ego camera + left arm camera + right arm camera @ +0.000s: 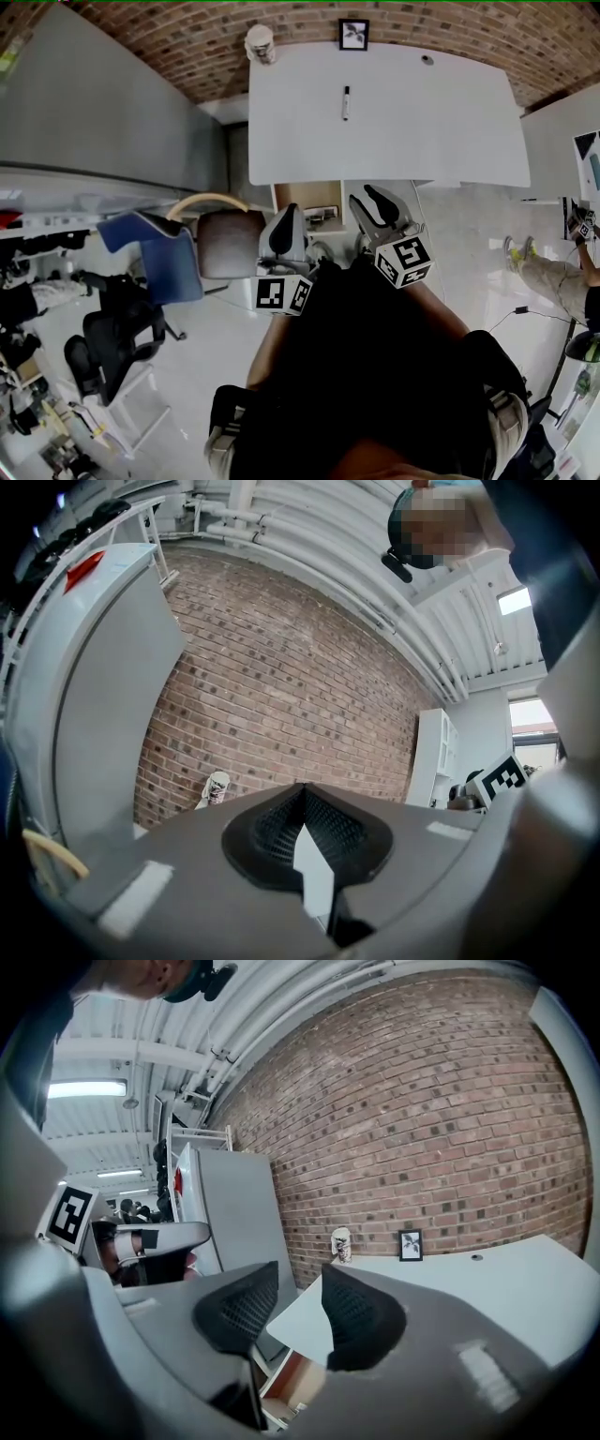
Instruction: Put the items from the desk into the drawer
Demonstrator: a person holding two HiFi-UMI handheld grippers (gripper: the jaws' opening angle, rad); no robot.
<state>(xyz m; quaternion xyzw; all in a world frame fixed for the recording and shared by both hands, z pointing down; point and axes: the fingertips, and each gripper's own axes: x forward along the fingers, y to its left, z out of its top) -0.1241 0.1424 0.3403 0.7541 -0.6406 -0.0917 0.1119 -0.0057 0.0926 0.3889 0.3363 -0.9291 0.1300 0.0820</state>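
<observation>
A white desk (441, 131) stands against the brick wall. On it lie a black marker pen (345, 101), a paper cup (260, 43), a small framed picture (353, 34) and a small round thing (427, 59). Below its front edge a wooden drawer (307, 199) stands open, with something pale inside. My left gripper (289, 214) hovers over the drawer's near side, jaws shut and empty (302, 794). My right gripper (367, 199) is beside it, open with nothing between its fingers (298, 1283). In the right gripper view the cup (340, 1243) and picture (410, 1244) stand far back.
A brown seat (230, 246) and a blue chair (159, 258) stand left of the drawer, a black office chair (112, 342) further left. A grey partition (112, 103) flanks the desk. A person's legs (548, 272) and a cable lie at right.
</observation>
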